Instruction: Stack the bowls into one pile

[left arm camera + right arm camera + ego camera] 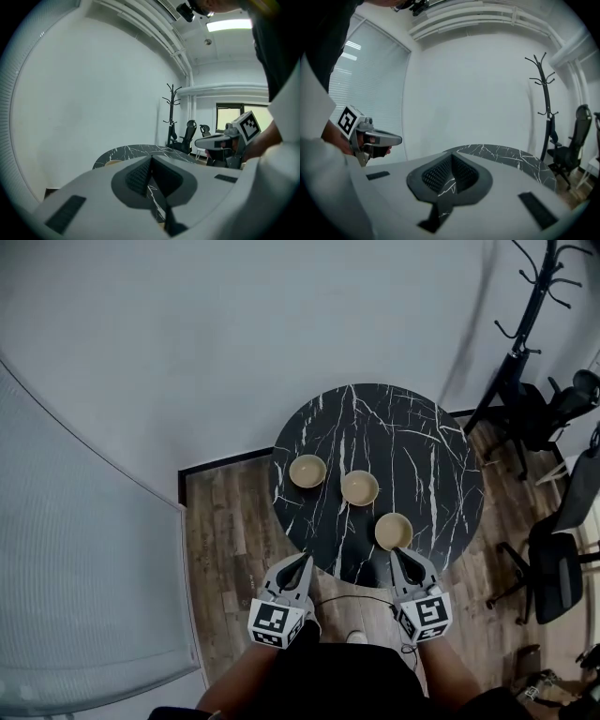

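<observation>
Three tan bowls sit apart in a slanting row on the round black marble table (422,442): one at the left (307,471), one in the middle (359,487), one nearest me on the right (393,531). My left gripper (303,562) is shut and empty at the table's near left edge. My right gripper (397,555) is shut and empty just short of the nearest bowl. In the left gripper view the shut gripper (151,159) points over the table (136,151), with a bowl's rim (112,162) peeking above it. In the right gripper view the shut gripper (452,157) faces the table (501,153).
A black coat stand (525,324) rises at the back right, beside black office chairs (553,549). A white wall lies behind the table and a blind-covered glass wall (75,549) curves along the left. The floor (225,521) is wood plank. A thin cable (352,598) runs under the table's near edge.
</observation>
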The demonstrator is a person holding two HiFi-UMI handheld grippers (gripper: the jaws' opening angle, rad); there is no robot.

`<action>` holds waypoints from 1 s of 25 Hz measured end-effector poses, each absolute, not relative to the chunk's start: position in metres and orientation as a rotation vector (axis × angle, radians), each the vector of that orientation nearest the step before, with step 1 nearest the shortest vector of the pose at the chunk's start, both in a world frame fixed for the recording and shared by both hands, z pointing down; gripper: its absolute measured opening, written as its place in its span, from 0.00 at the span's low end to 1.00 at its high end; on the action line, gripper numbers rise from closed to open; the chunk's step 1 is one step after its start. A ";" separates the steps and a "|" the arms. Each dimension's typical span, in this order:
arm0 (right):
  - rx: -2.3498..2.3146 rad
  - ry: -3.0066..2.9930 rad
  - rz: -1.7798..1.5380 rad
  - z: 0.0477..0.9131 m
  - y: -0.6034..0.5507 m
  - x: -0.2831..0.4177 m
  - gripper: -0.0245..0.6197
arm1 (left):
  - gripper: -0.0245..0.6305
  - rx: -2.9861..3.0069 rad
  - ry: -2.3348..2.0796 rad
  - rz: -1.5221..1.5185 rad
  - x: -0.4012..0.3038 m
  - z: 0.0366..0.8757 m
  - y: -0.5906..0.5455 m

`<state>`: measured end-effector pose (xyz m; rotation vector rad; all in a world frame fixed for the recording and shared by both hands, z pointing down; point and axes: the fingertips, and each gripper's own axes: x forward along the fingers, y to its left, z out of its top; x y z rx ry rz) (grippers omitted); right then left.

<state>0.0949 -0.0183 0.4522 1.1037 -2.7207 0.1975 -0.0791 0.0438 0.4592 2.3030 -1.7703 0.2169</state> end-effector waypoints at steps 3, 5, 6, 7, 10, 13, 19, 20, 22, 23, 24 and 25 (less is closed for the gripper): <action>1.212 -2.705 0.262 0.444 -0.036 0.092 0.05 | 0.06 2.342 -1.711 0.226 -0.087 0.458 0.031; 1.272 -2.696 0.307 0.442 -0.043 0.086 0.05 | 0.06 2.371 -1.672 0.241 -0.097 0.458 0.024; 1.300 -2.700 0.337 0.443 -0.047 0.082 0.05 | 0.06 2.381 -1.657 0.245 -0.103 0.458 0.020; 1.327 -2.704 0.363 0.446 -0.050 0.079 0.05 | 0.06 2.388 -1.645 0.246 -0.110 0.460 0.017; 1.418 -2.677 0.385 0.453 -0.060 0.075 0.05 | 0.06 2.408 -1.602 0.240 -0.123 0.467 0.006; 1.487 -2.622 0.377 0.458 -0.064 0.075 0.05 | 0.06 2.441 -1.541 0.240 -0.127 0.469 -0.001; 1.549 -2.553 0.306 0.452 -0.065 0.079 0.05 | 0.06 2.500 -1.448 0.220 -0.116 0.469 -0.017; 1.556 -2.531 0.297 0.454 -0.066 0.081 0.05 | 0.06 2.507 -1.431 0.220 -0.114 0.471 -0.020; 1.589 -2.465 0.305 0.465 -0.070 0.091 0.05 | 0.06 2.529 -1.399 0.244 -0.108 0.478 -0.028; 1.610 -2.428 0.320 0.471 -0.072 0.096 0.05 | 0.06 2.543 -1.387 0.261 -0.106 0.481 -0.031; 1.629 -2.393 0.334 0.477 -0.073 0.101 0.05 | 0.06 2.561 -1.378 0.277 -0.103 0.482 -0.034; 1.643 -2.362 0.344 0.481 -0.074 0.106 0.05 | 0.06 2.580 -1.372 0.288 -0.100 0.481 -0.038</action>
